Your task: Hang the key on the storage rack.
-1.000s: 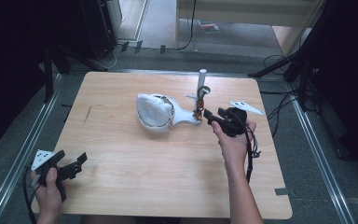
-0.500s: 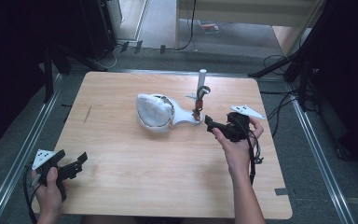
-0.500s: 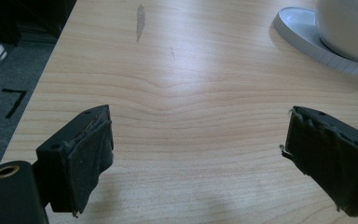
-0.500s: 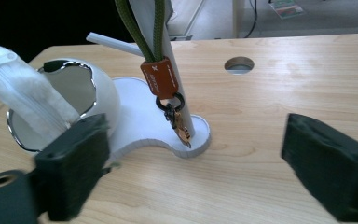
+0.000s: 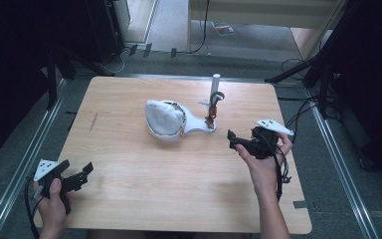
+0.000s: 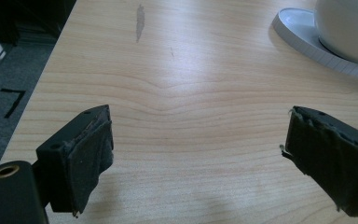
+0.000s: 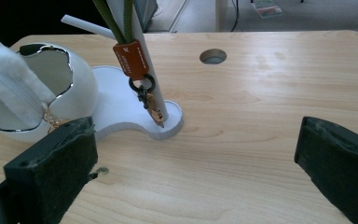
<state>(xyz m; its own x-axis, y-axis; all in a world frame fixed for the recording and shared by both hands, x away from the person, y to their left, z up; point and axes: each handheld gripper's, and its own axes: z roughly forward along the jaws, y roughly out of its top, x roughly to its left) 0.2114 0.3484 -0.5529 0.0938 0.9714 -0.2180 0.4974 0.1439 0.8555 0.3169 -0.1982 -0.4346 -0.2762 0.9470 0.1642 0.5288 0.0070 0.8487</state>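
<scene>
A white stand (image 5: 199, 127) sits mid-table, with a white open bowl (image 5: 165, 119) on its left end and a thin upright post (image 5: 214, 87) on its right. A green strap with an orange tag and metal clasp (image 7: 131, 58) hangs against the post (image 7: 142, 79). My right gripper (image 5: 232, 140) hovers just right of the stand base (image 7: 121, 112), apart from it; its jaws have just been opening and stand open with nothing between them. At the table's near left corner my left gripper (image 5: 85, 172) is open and empty, with the stand's rim (image 6: 307, 43) far ahead.
A fluffy white piece (image 7: 9, 79) lies across the bowl's mouth. There is a round hole (image 7: 213, 56) in the wooden tabletop (image 5: 129, 199) beyond the post. Metal rails run along both table sides. Cables lie on the floor at the right.
My right gripper has drawn back from the post toward the near right and its jaws have widened. The strap stays hanging on the post. My left hand has not moved.
</scene>
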